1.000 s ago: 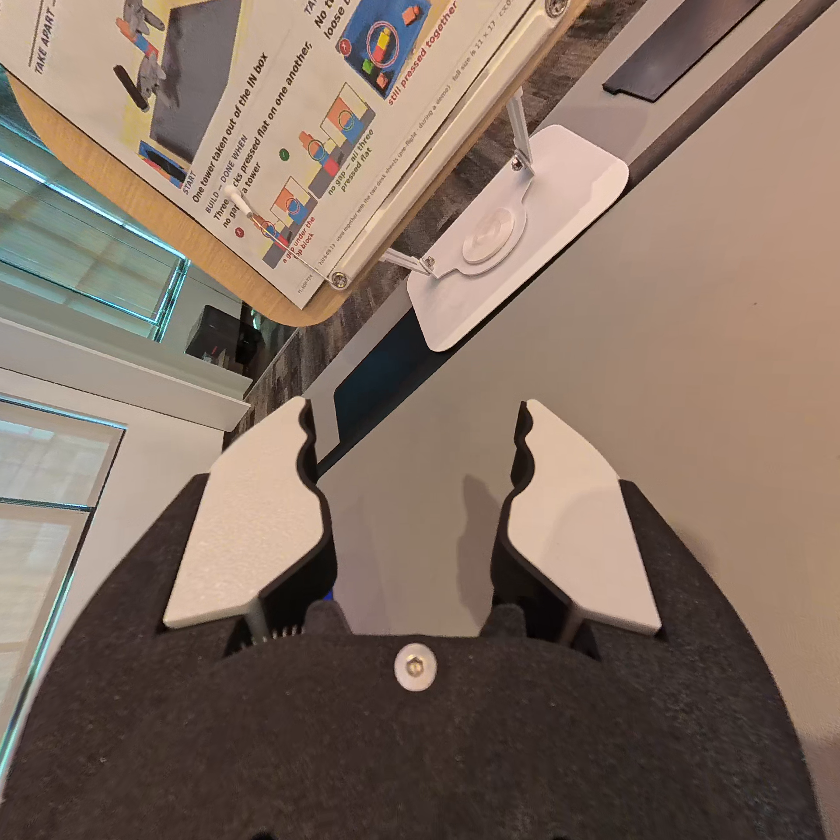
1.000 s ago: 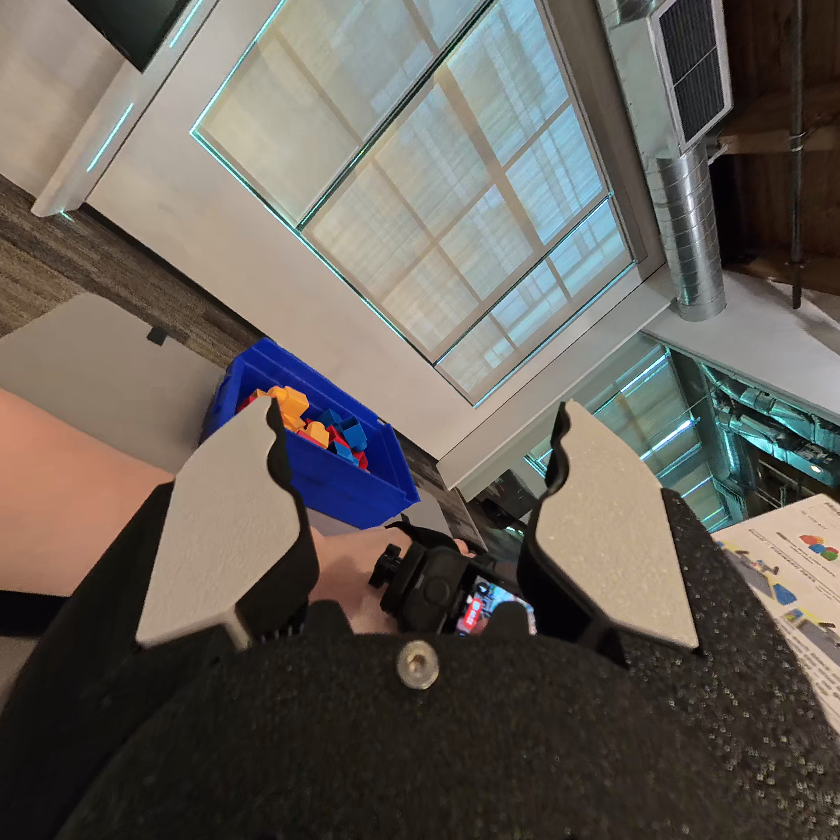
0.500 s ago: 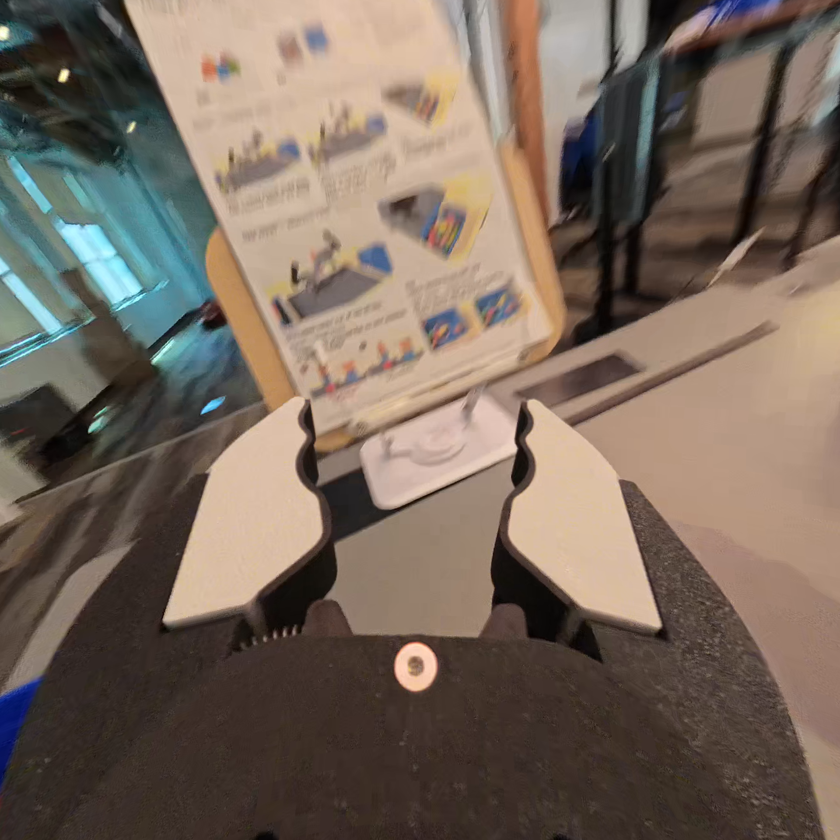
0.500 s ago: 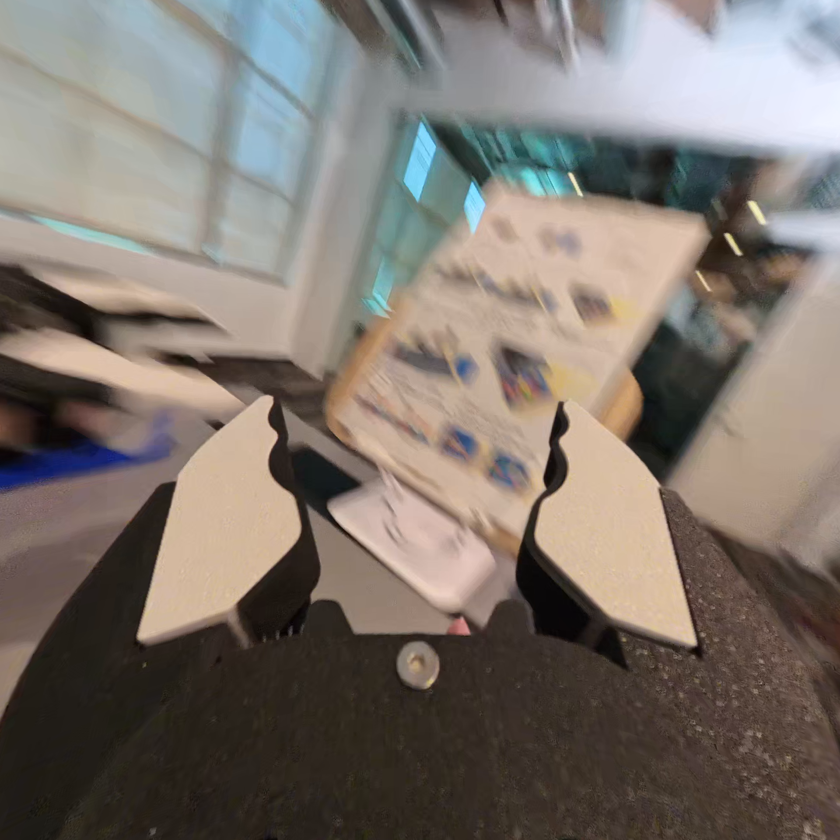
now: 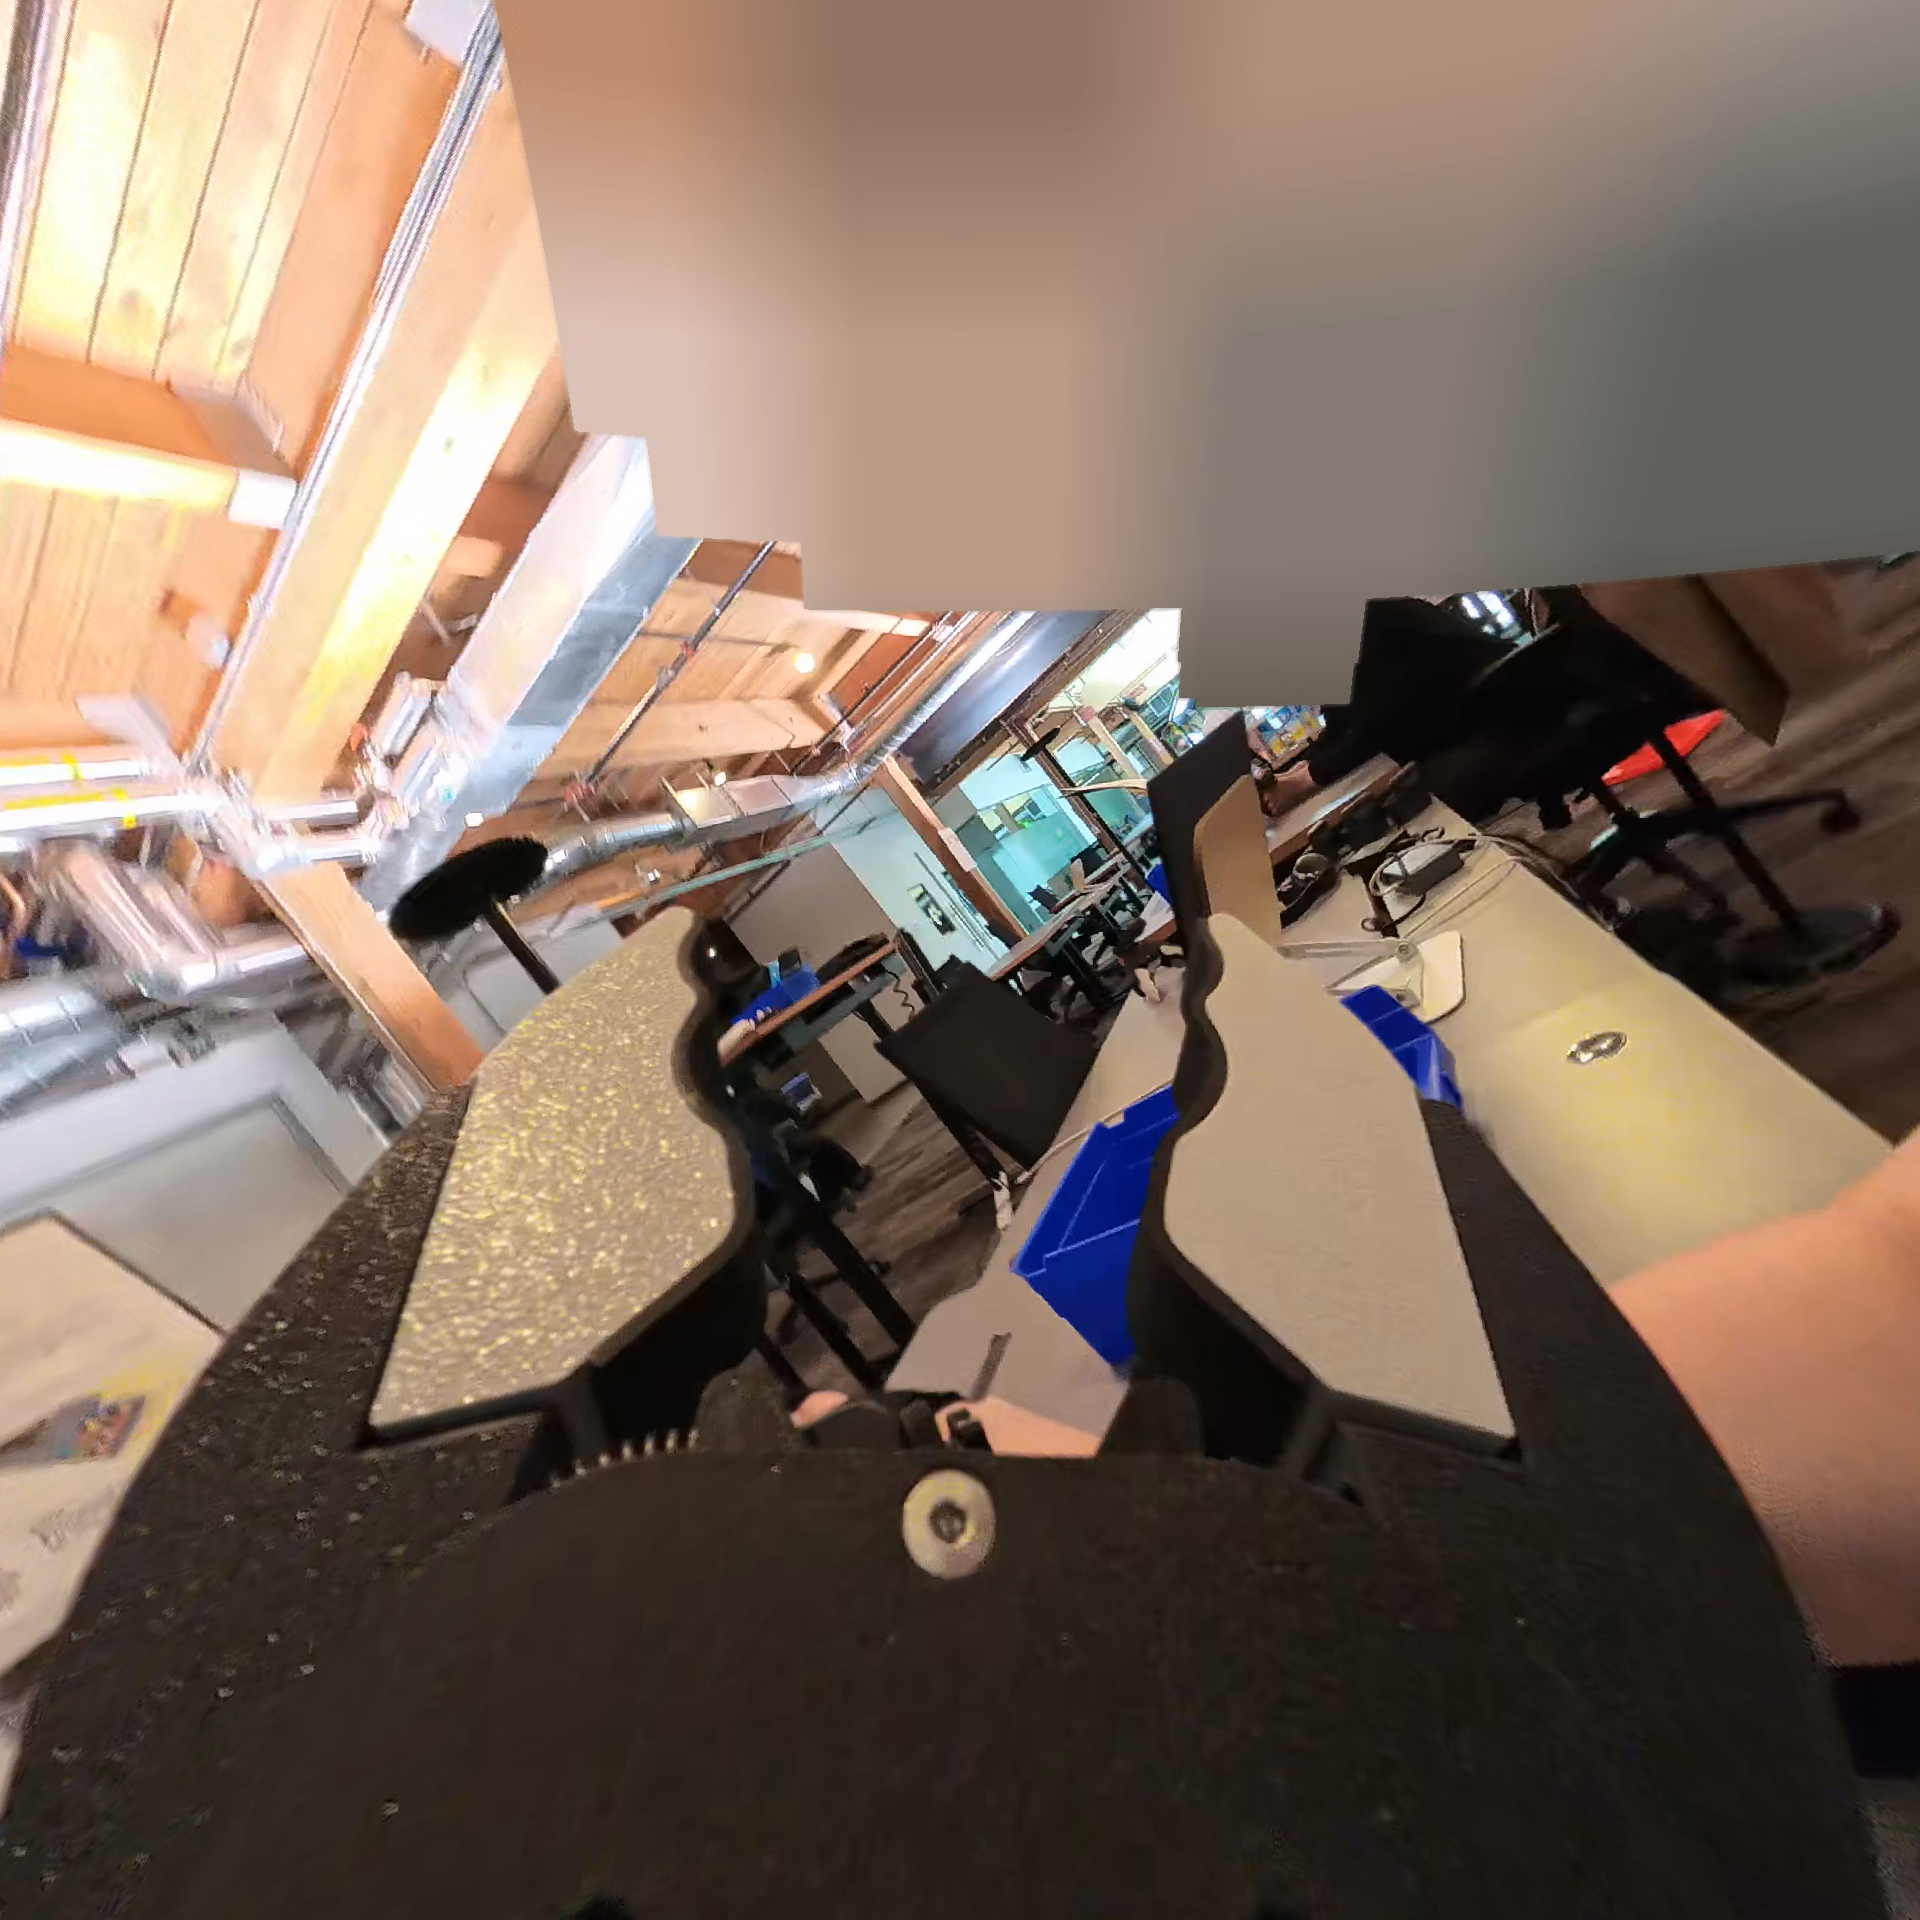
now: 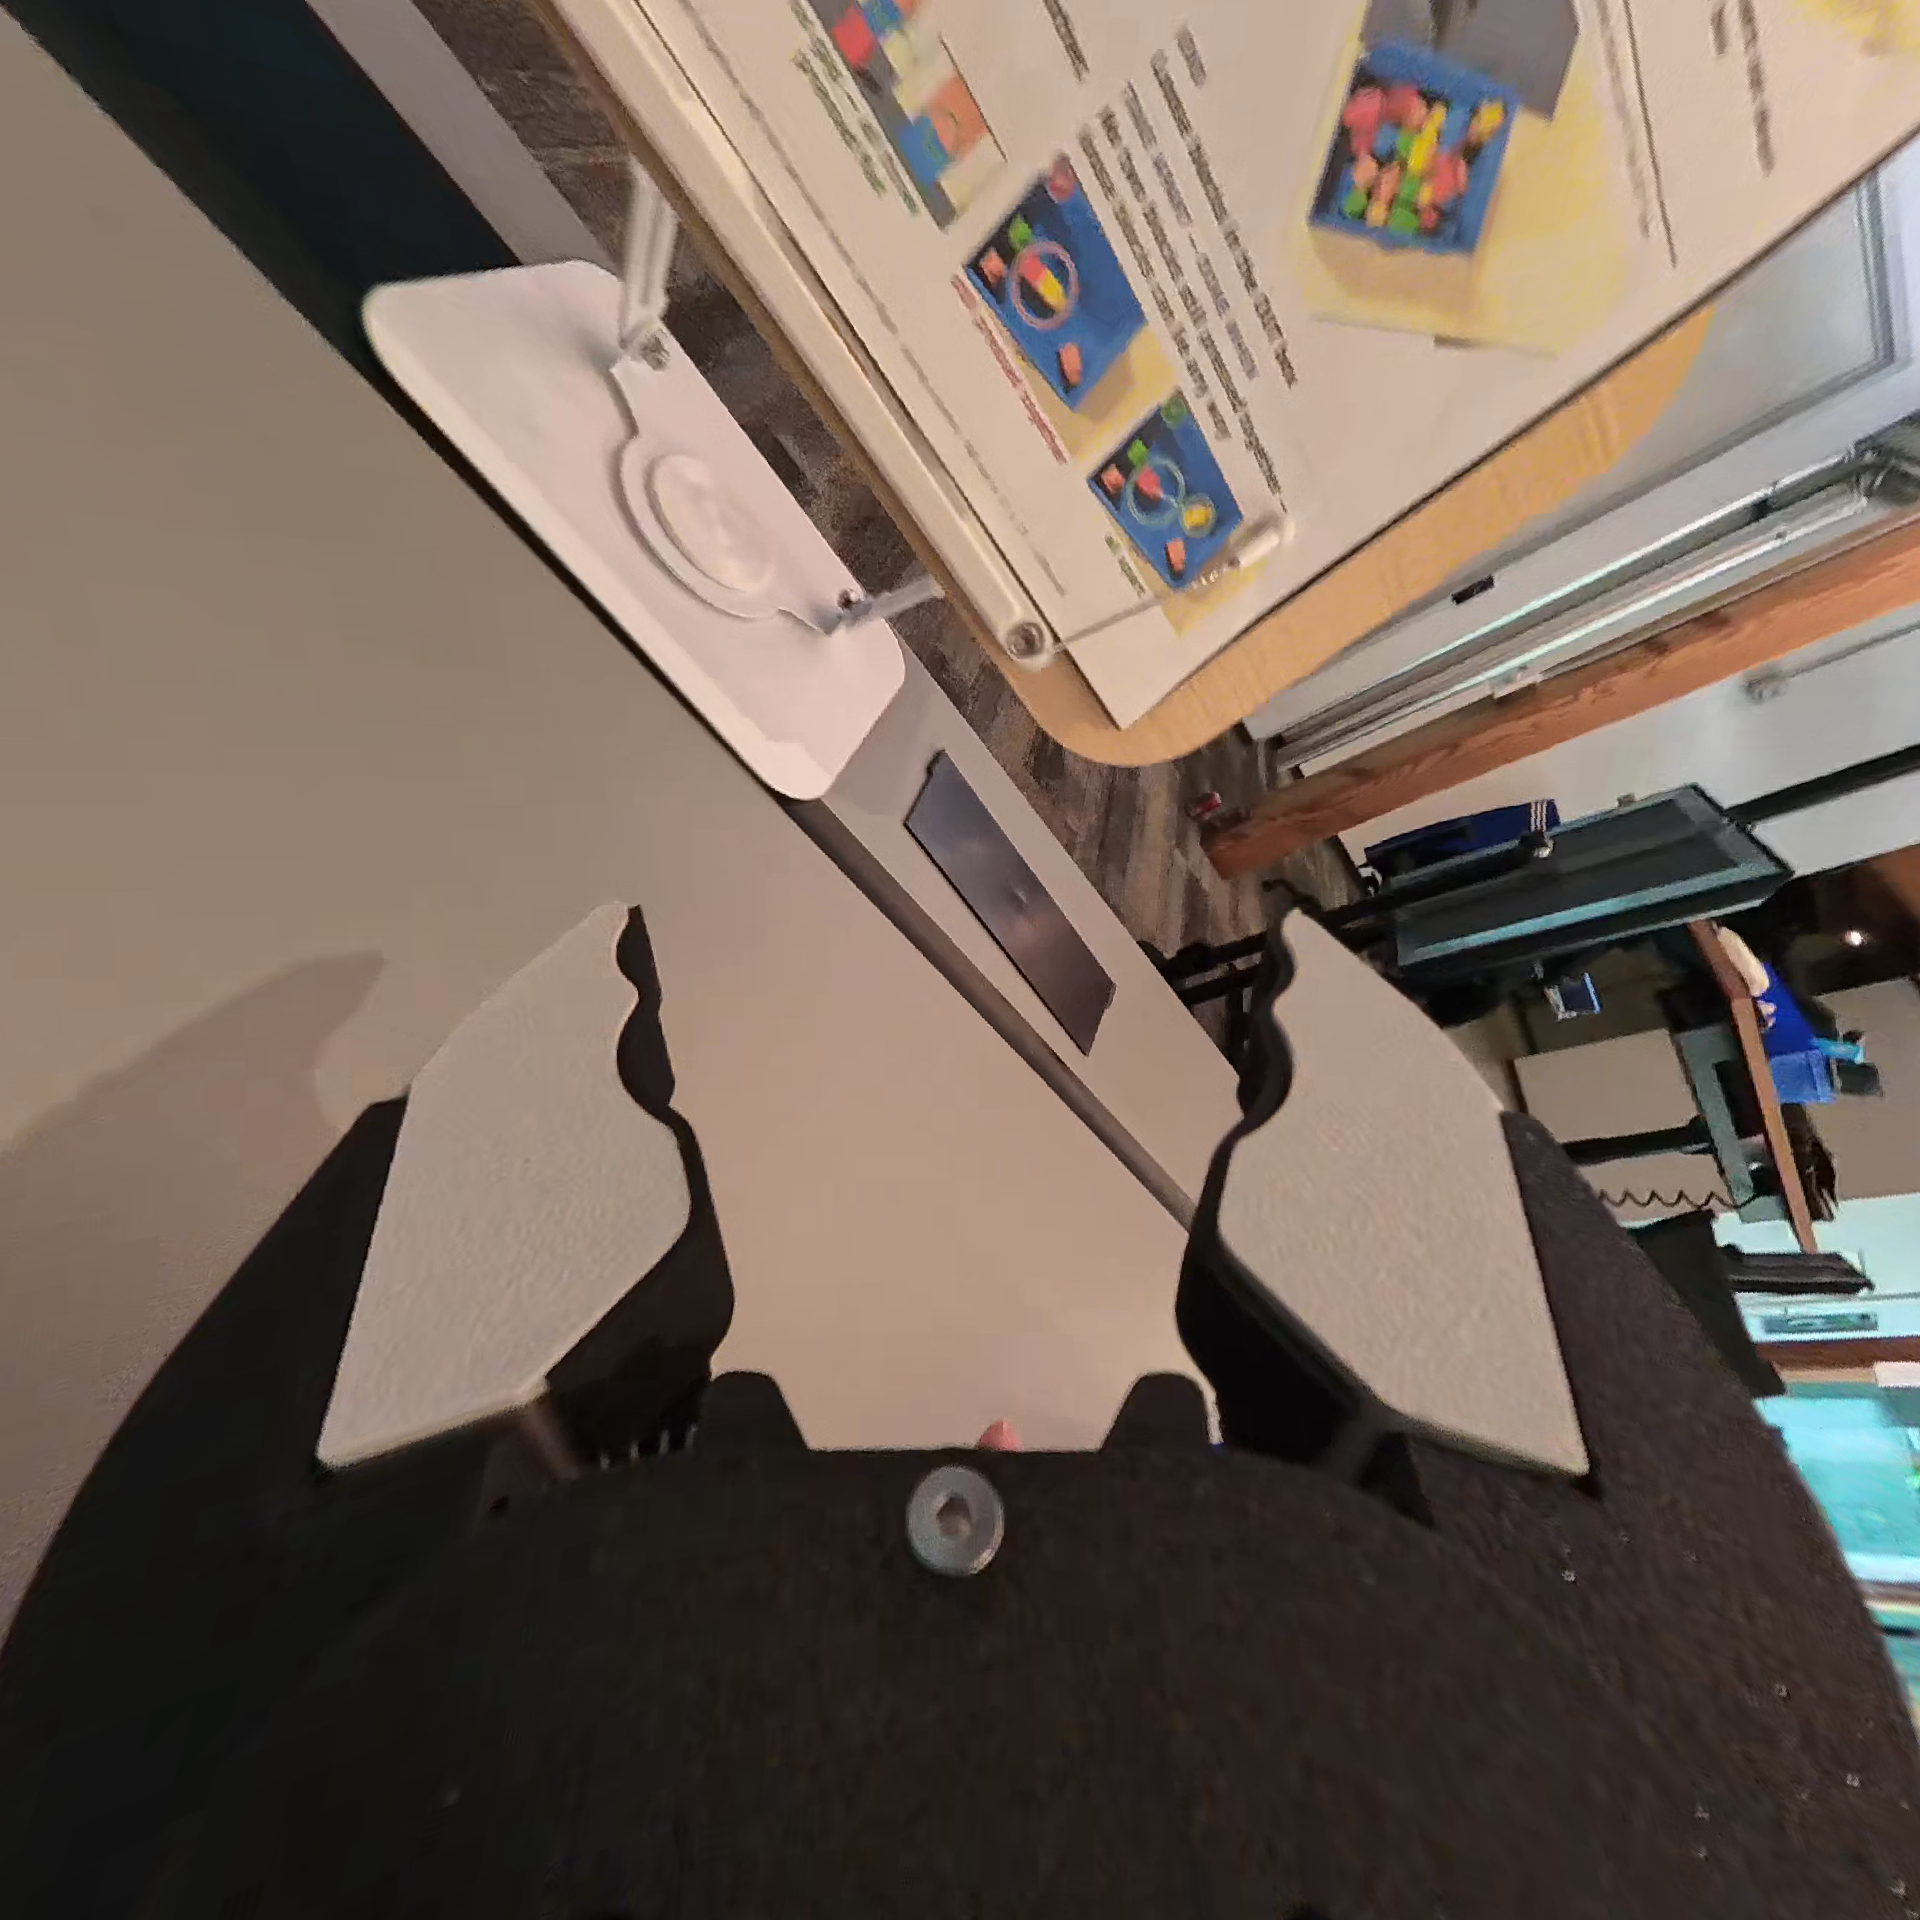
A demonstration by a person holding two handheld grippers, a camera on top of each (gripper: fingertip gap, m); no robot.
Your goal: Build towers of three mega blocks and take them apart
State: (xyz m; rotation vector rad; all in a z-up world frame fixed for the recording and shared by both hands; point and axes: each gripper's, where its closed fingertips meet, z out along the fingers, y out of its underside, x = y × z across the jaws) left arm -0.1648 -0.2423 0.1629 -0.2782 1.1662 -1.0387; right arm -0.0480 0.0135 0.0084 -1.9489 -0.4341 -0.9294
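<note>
Plainly, neither tool is doing block work at this moment. Nearest the lens in the left wrist view, the left tool (image 5: 951, 997) has its two pale fingers spread wide with nothing between them; it is tipped up and sideways, aimed across the room rather than down. A bare forearm (image 5: 1766, 1382) crosses the right edge of that view. Just past the right-hand finger sits a blue bin (image 5: 1101, 1236) on the grey worktop (image 5: 1621, 1081), its contents hidden from this angle, so the mega blocks themselves cannot be seen. I judge they are inside it.

The right tool (image 6: 956, 935) is likewise released and empty, its jaws standing well apart. It looks along a bare stretch of worktop, and its shadow falls to the left. Farther on, a white stand base (image 6: 582, 499) rests near the worktop's far edge and carries a tilted instruction board (image 6: 1195, 260) with coloured pictures. Beyond that lie dark flooring and other desks, well apart from this station.

No tower or loose block shows in either view, so the task seems to be at its very start or between rounds: a positioning step, not a grasp. The next move calls for levelling both tools, turning them toward the blue bin, and bringing open jaws down over one block or tower.
</note>
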